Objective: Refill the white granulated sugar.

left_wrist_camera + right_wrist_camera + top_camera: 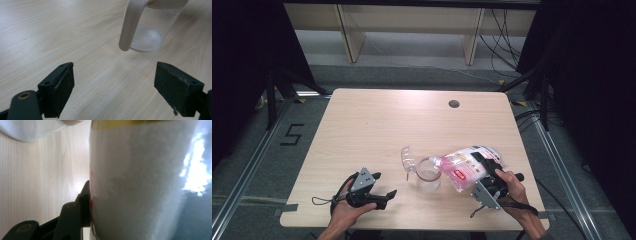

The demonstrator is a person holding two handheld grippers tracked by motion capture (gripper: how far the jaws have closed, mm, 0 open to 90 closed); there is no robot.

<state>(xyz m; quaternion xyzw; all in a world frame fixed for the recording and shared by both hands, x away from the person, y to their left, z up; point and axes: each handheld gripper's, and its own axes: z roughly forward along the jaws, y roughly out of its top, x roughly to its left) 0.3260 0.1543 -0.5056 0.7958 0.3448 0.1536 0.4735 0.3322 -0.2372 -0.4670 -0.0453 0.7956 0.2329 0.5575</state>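
Note:
A clear plastic cup [428, 176] stands near the table's front middle, with a little white powder on its bottom [146, 37]. My right gripper [487, 169] is shut on a see-through bag of white grains [466, 165] with a pink label. The bag is tilted, and its narrow corner reaches over the cup's rim. In the right gripper view the bag [140, 182] presses against one black finger [84, 205]. My left gripper [384, 185] rests low on the table left of the cup, open and holding nothing [115, 85]. A pale handle-like piece [128, 27] hangs at the cup's near side.
A clear plastic piece [408, 159] lies just left of the cup. A round cable hole [454, 104] sits at the far right of the wooden table [362, 130]. Shelving legs and cables stand on the floor beyond the table.

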